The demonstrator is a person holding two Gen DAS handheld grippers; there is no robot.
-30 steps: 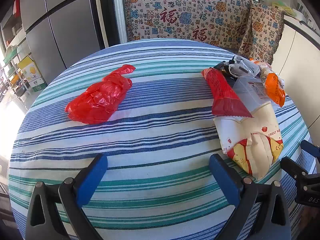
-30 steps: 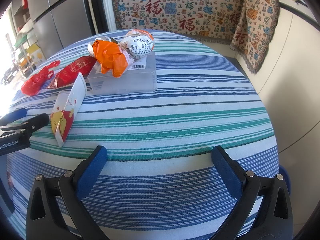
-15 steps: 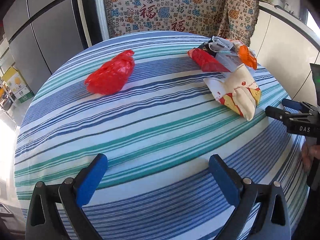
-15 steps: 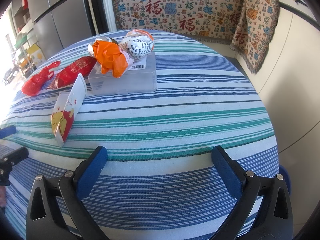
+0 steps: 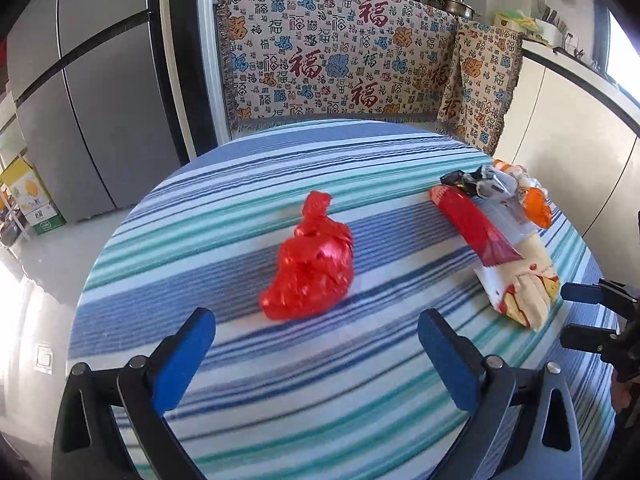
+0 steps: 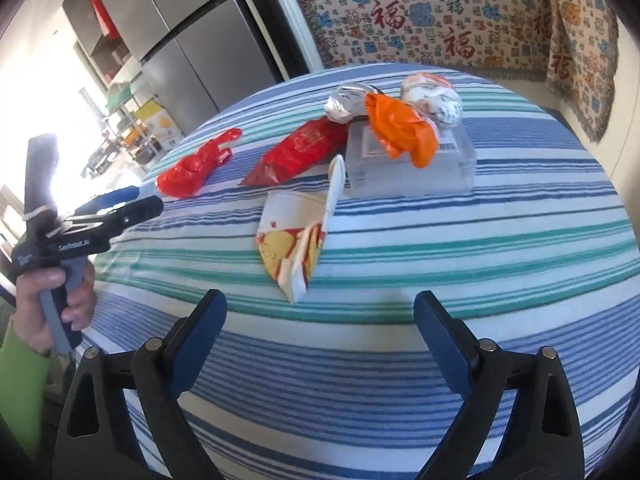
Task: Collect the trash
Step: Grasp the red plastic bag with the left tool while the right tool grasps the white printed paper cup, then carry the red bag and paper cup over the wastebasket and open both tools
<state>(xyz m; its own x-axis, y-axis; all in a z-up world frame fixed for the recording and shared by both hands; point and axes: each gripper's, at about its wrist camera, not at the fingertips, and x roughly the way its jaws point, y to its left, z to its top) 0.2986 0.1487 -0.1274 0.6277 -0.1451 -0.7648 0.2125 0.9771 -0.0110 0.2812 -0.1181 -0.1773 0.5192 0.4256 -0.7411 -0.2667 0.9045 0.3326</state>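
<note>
While the right tool (image 6: 320,320) hung spread and empty before the yellow-printed snack packet (image 6: 298,236), the left tool (image 5: 316,340), also spread and empty, had swung to frame the crumpled red plastic bag (image 5: 310,272) lying mid-surface (image 5: 360,380), suggesting it would go first.

striped tablecloth (image 5: 320,400), patterned blanket (image 5: 340,68) (red characters), grey fridge (image 5: 80,100)

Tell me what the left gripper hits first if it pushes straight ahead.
Most likely the red plastic bag: it lies on the striped tablecloth just beyond the open left gripper, roughly centred between its fingers. Exact depth is unclear.
</note>
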